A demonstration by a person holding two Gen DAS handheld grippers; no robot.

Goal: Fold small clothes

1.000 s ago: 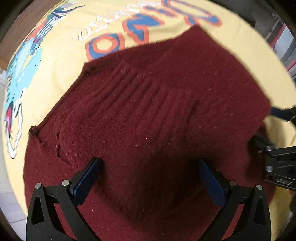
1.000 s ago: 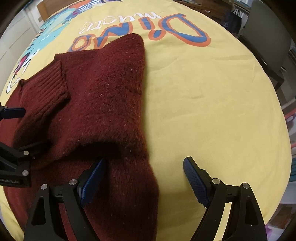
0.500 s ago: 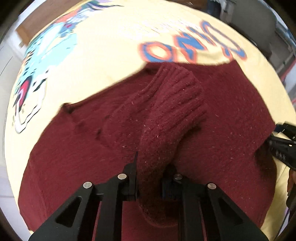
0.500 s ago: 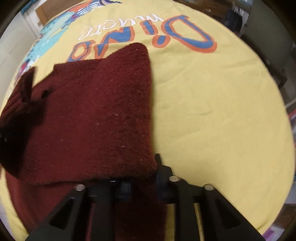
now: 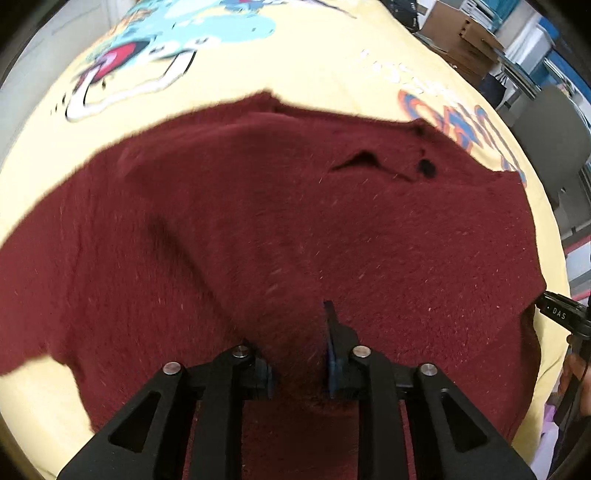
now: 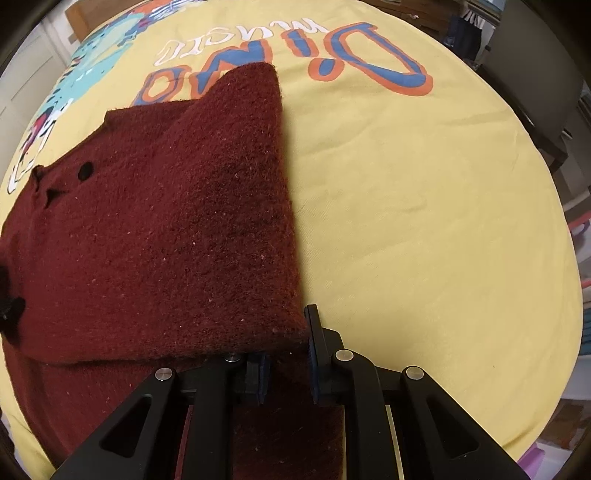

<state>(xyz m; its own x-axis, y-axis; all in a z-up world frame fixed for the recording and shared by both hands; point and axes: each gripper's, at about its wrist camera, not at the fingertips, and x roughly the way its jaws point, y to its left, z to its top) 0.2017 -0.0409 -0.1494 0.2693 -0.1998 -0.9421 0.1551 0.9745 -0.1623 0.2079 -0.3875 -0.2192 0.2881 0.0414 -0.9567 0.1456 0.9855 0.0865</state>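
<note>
Your left gripper (image 5: pixel 301 363) is clamped on a raised fold of the dark red sweater (image 5: pixel 280 229); its jaws closed on this fold and have just eased slightly wider, with the knit still pinched between the blue pads (image 5: pixel 330 347). Your right gripper (image 6: pixel 286 360) is likewise closed on the sweater, gripping the near corner of a folded-over panel (image 6: pixel 207 229) at its right-hand edge. The sweater lies spread on a yellow cloth (image 6: pixel 424 221) printed with blue-and-orange lettering (image 6: pixel 369 62) and a turquoise cartoon figure (image 5: pixel 207 29). In the right wrist view, the folded panel runs from your gripper up to a corner touching the lettering, and its straight edge borders bare yellow cloth. A small dark button (image 6: pixel 85 170) sits near the sweater's far left part. In the left wrist view, the sweater fills most of the frame, and part of the other gripper's black body shows at the right margin. Cardboard boxes (image 5: pixel 465 33) stand beyond the cloth.
</note>
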